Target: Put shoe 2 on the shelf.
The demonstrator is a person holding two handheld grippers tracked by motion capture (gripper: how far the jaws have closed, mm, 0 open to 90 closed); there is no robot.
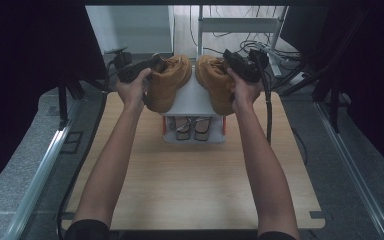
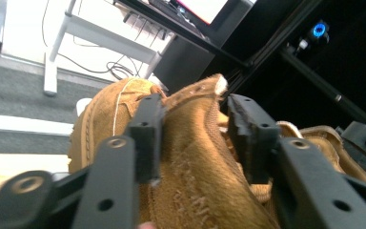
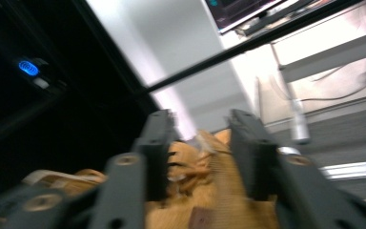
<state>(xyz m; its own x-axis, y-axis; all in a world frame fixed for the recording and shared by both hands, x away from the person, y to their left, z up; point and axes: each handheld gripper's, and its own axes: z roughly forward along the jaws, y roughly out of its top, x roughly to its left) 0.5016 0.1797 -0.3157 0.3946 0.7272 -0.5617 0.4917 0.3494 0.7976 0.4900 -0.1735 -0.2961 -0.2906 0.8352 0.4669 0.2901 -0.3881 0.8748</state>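
Observation:
Two tan suede boots stand on top of a small white rack (image 1: 192,102), the left boot (image 1: 172,82) and the right boot (image 1: 215,82) leaning apart. My left gripper (image 1: 152,62) sits at the left boot's collar. In the left gripper view, my left gripper (image 2: 193,124) straddles the upper edge of that boot (image 2: 195,171), with a gap at the right jaw. My right gripper (image 1: 232,59) is at the right boot's collar. In the blurred right gripper view, the jaws of my right gripper (image 3: 202,143) stand apart around the top of the boot (image 3: 214,195).
The rack stands at the far middle of a wooden table (image 1: 190,175). A pair of sandals (image 1: 192,127) lies on its lower shelf. Behind the table are a white frame (image 1: 240,25), cables and dark curtains on both sides.

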